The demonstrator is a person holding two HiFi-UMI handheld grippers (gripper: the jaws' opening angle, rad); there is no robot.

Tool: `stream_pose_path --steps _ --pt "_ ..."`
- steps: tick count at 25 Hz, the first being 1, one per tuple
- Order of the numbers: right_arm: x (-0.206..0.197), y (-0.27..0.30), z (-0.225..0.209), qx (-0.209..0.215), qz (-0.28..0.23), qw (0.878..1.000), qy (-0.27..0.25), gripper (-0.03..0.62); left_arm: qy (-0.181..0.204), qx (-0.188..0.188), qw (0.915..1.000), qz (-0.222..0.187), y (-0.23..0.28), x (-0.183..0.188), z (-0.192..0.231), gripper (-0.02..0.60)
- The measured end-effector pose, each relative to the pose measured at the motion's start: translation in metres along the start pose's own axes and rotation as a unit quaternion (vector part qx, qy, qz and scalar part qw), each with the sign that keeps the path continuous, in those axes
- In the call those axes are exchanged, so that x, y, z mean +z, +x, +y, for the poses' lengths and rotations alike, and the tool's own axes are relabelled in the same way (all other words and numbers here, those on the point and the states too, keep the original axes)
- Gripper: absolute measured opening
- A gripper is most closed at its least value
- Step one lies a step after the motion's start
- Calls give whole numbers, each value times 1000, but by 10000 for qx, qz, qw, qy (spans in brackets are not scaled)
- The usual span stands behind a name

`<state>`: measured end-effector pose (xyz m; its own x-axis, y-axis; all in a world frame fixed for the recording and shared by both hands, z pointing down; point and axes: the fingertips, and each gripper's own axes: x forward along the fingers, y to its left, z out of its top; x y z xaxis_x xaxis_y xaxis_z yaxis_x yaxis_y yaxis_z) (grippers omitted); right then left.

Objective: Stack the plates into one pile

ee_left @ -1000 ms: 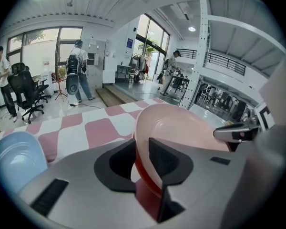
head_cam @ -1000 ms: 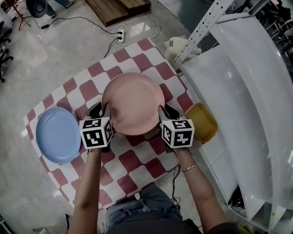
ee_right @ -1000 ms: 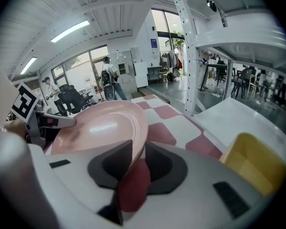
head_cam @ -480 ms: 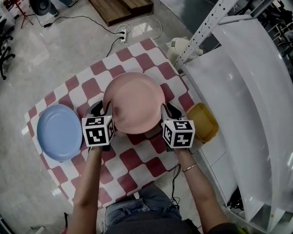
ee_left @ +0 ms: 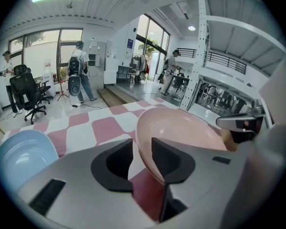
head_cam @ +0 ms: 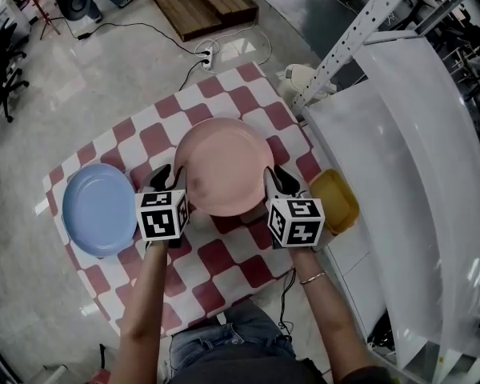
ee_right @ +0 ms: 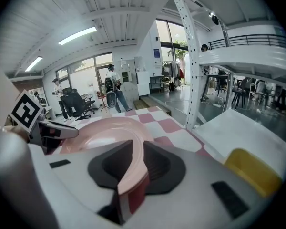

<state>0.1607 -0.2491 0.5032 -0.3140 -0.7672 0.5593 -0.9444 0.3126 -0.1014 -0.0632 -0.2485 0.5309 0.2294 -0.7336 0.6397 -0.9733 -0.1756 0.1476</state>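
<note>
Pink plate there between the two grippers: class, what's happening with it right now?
A person works a gripper in each hand at the pink plate on the checked cloth. The right gripper is clamped on its right rim. The left gripper has just been opening its jaws; the left rim sits between them with a gap showing. A blue plate lies to the left and a yellow plate to the right, so nothing is stacked yet.

Bright even daylight, fisheye-warped dark edges
</note>
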Motion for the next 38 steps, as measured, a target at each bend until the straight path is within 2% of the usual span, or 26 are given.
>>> stream_pose_path --steps 7,16,28,38 --pt "20 -2 56 668 -256 9974 -82 81 -286 170 9992 -213 -30 -3 21 118" --pt "10 5 135 1340 -108 9901 -396 81 -648 641 9948 -453 -84 -17 71 89" --pt "-8 4 255 2321 56 9696 -773 74 -1078 1301 9840 -565 -159 -60 152 83" --pt "-25 12 324 2638 278 9594 -954 74 -1431 1768 9712 -704 -210 -90 210 83"
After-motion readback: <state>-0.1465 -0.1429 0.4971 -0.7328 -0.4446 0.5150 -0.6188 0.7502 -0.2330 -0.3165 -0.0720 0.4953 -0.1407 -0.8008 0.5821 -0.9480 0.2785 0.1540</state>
